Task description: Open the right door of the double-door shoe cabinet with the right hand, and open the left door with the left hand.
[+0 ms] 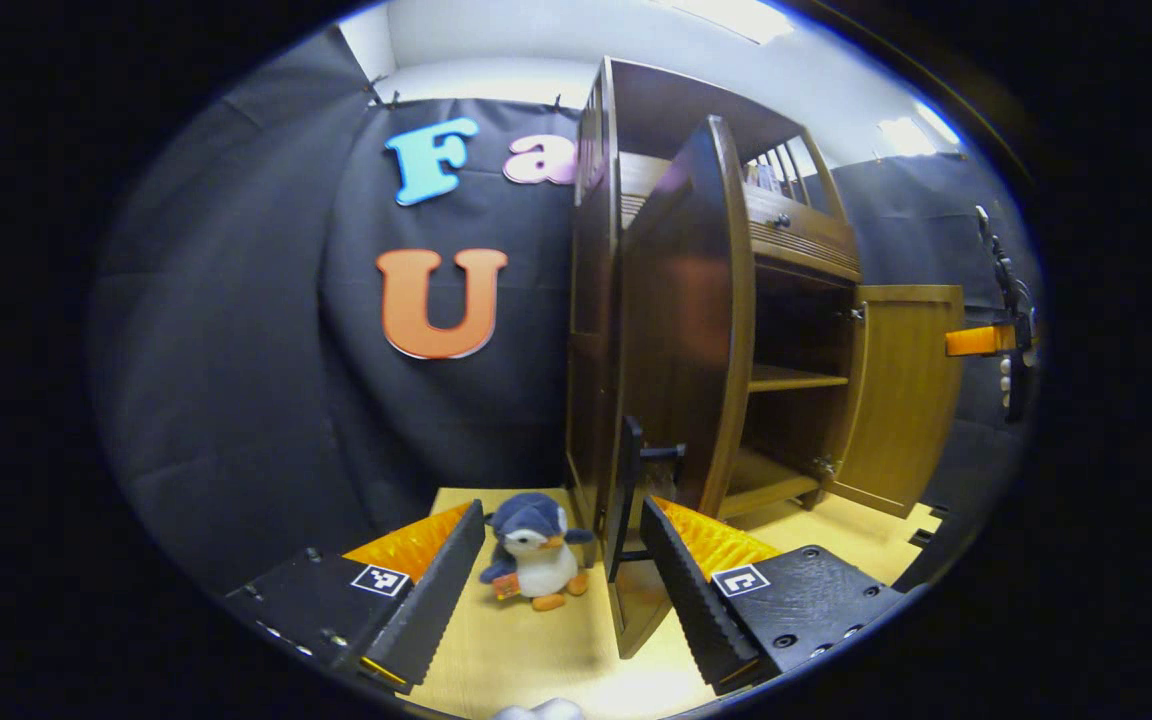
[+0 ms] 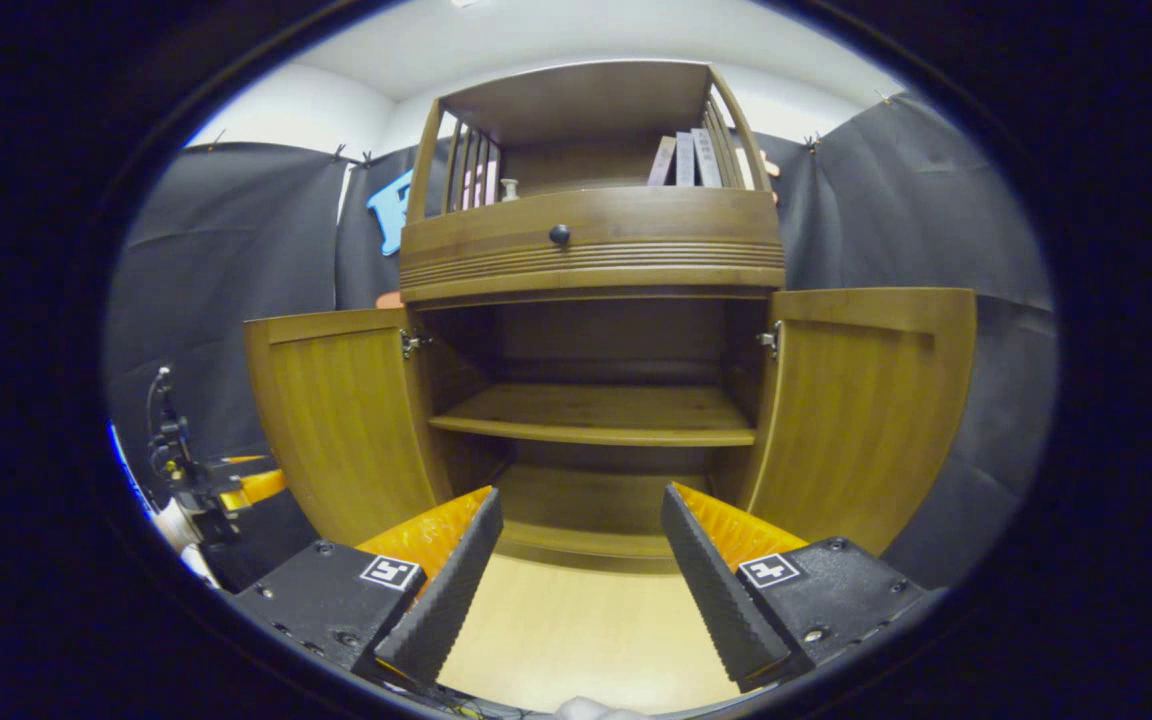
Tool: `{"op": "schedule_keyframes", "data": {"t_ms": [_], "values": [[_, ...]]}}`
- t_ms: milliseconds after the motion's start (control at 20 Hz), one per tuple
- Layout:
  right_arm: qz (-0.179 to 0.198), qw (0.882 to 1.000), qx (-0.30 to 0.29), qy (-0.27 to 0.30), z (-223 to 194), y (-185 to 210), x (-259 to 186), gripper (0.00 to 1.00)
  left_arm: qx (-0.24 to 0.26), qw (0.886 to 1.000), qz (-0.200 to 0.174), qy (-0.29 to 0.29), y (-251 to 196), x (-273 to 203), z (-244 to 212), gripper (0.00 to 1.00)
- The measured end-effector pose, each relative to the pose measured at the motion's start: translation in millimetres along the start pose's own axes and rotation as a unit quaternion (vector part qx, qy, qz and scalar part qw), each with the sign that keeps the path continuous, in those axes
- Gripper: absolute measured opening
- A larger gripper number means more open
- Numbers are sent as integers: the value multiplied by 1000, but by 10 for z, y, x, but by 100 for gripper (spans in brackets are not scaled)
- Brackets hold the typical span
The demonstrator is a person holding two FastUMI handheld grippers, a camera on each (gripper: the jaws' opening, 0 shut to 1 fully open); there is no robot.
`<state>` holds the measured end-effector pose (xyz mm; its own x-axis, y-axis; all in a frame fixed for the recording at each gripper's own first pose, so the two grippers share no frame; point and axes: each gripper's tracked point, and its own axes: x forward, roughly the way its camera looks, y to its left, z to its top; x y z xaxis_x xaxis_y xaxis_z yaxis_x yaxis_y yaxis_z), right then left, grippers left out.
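The wooden shoe cabinet (image 2: 591,255) faces me in the right gripper view with both doors swung wide. Its left door (image 2: 341,430) and right door (image 2: 866,410) stand outward, showing the inner shelf (image 2: 596,415). My right gripper (image 2: 581,540) is open in front of the cabinet's bottom, holding nothing. In the left gripper view the left door (image 1: 681,350) stands nearly edge-on, its dark handle (image 1: 636,470) just beyond my right-hand fingertip. My left gripper (image 1: 561,560) is open and touches nothing. The right door (image 1: 901,395) shows beyond, with the other gripper (image 1: 991,340) near it.
A small plush penguin (image 1: 536,550) sits on the light wooden floor (image 1: 536,650) beside the cabinet's left side. A drawer with a round knob (image 2: 559,235) runs above the doors, with books (image 2: 686,158) on the top shelf. Black cloth walls surround the booth.
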<state>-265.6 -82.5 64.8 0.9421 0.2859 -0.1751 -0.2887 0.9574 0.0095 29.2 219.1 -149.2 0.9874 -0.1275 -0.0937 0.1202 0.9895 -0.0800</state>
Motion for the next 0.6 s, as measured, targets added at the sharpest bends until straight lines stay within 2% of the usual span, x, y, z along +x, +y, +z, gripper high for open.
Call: {"op": "schedule_keyframes", "data": {"t_ms": [50, 200, 350, 550, 600], "values": [[-7, 1000, -4, -4, 17, -44, -8, 100, 5, 1000, 22, -7, -45, -67, 128, 95], [-19, 1000, -9, -14, 68, -132, -2, 100, 19, 998, 49, -16, -346, -135, 454, 95], [-19, 1000, -4, -21, 101, -204, -42, 99, 12, 998, 64, -9, -681, -144, 672, 95], [-33, 999, 5, -23, 101, -375, -96, 99, 16, 996, 83, -31, -1108, -169, 1004, 95], [-39, 999, 8, -23, 96, -429, -119, 100, 16, 996, 76, -34, -1255, -148, 1053, 100]]}}
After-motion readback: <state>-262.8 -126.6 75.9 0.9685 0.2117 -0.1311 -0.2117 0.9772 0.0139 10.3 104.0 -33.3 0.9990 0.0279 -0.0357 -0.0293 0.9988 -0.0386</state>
